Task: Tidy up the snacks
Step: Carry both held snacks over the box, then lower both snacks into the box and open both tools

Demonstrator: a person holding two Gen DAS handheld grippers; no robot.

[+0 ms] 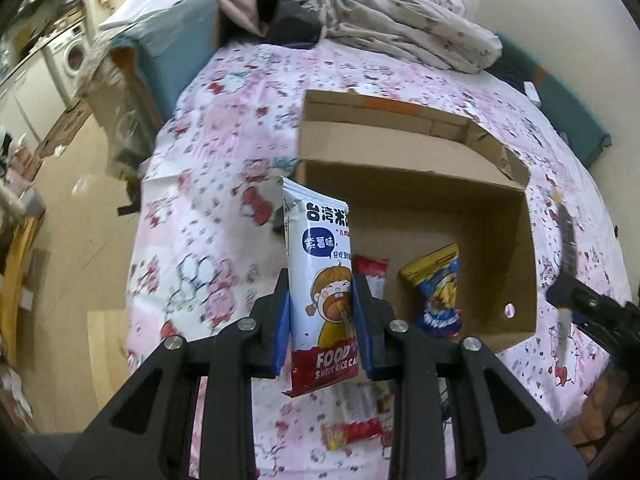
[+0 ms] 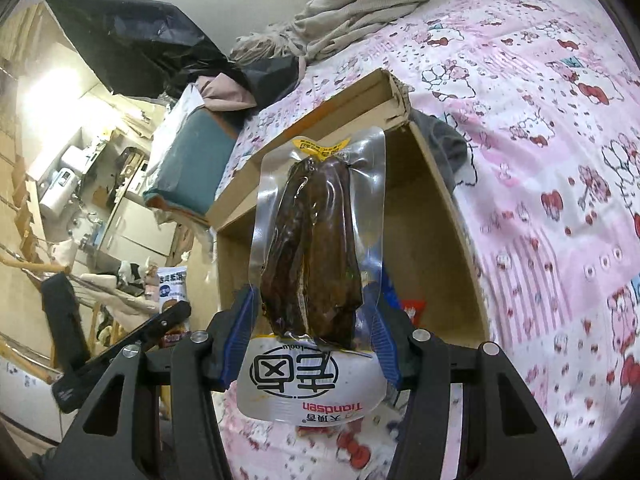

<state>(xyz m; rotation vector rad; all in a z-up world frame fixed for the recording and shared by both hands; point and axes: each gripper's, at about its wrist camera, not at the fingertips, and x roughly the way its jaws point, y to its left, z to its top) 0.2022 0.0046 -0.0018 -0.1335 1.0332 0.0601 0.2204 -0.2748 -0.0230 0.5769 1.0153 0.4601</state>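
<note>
A bed (image 1: pixel 208 184) in pink cartoon-print sheet carries an open cardboard box (image 1: pixel 404 148) mid-bed, a crumpled blanket (image 1: pixel 408 24) far, snack packets (image 1: pixel 352 432) near.

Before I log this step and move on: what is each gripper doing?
Left gripper: shut on the rice cake packet.
Right gripper: shut on the vacuum-packed meat snack.

Both raised, L gripper (image 1: pixel 322 312) clamped on rice cake packet (image 1: pixel 320 280), R gripper (image 2: pixel 310 334) clamped on vacuum-packed meat snack (image 2: pixel 316 248).

rice cake packet (image 1: pixel 320 280) – "FOOD", "SWEET RICE"; vacuum pouch (image 2: pixel 316 248) – "Tiandsen"
</note>
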